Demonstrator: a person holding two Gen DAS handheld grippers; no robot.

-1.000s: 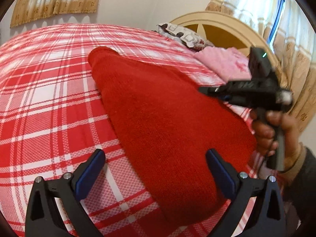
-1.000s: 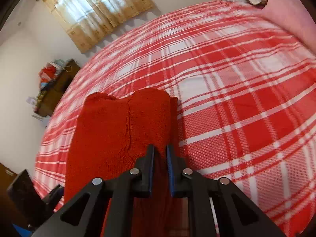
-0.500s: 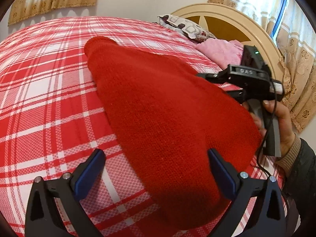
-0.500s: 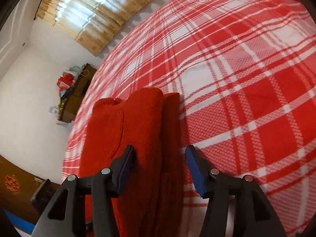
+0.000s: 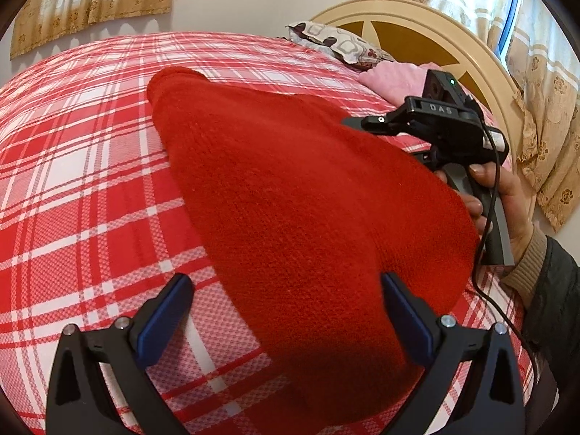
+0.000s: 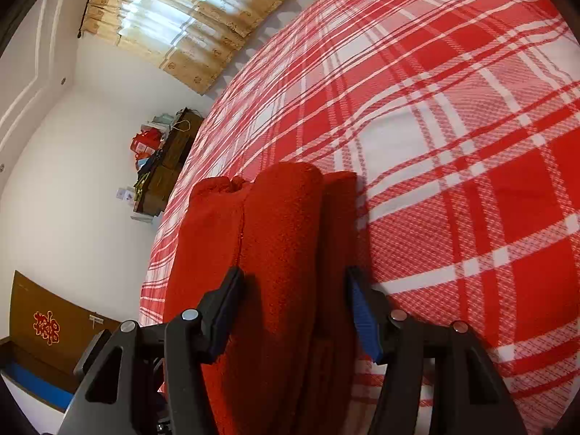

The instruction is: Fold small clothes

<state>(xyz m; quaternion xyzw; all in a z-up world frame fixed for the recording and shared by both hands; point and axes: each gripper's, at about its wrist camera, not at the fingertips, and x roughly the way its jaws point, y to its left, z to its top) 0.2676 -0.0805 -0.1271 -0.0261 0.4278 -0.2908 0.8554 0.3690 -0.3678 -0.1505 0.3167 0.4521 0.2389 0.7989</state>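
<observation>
Left gripper (image 5: 286,320): jaws wide apart, hovering over the near end of the garment, pads clear of the cloth.
Red knit garment (image 5: 297,199): folded into a long strip on the red-and-white plaid bed (image 5: 72,181), running from the near edge toward the far side.
Right gripper (image 6: 295,311): jaws have just been opening and stand apart, the garment's folded layers between them, unclamped.
Right hand (image 5: 504,195): grips the gripper's handle near the bed's headboard (image 5: 417,18).

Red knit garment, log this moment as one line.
red knit garment: folded on plaid bedspread | right gripper: jaws just opened, straddling fold | left gripper: open
</observation>
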